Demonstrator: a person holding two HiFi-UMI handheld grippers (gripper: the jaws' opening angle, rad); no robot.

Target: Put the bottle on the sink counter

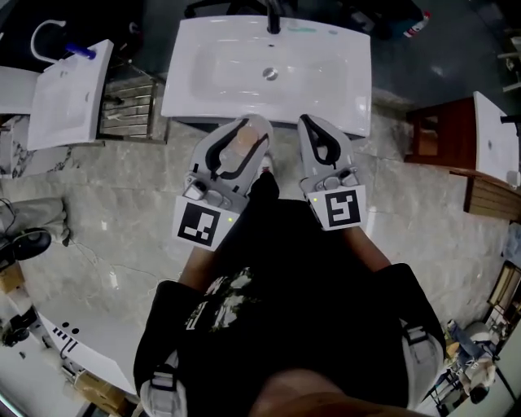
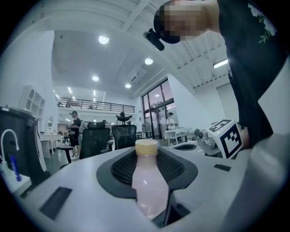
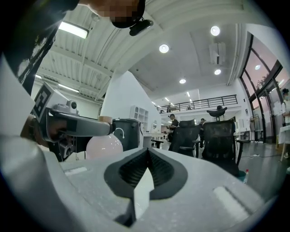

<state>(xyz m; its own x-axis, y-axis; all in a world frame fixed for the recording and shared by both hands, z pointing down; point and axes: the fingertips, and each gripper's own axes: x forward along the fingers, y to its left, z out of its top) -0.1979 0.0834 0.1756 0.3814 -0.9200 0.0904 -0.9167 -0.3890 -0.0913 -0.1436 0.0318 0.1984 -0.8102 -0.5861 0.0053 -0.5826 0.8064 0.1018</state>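
A small bottle (image 2: 148, 183) of pale pink liquid with a yellowish cap stands upright between the jaws of my left gripper (image 2: 147, 152), which is shut on it. In the head view the left gripper (image 1: 244, 124) holds the bottle (image 1: 242, 147) level, just short of the front edge of the white sink counter (image 1: 203, 49). Beside it, my right gripper (image 1: 313, 122) reaches the same edge. Its jaws meet at the tips with nothing between them (image 3: 147, 153). The right gripper view shows the bottle (image 3: 104, 147) at its left, partly hidden by the left gripper.
A black faucet (image 1: 274, 16) stands at the back of the basin. A second white sink unit (image 1: 69, 94) is at the left and a wooden cabinet (image 1: 444, 134) at the right. Black office chairs (image 2: 97, 138) and distant people fill the room beyond.
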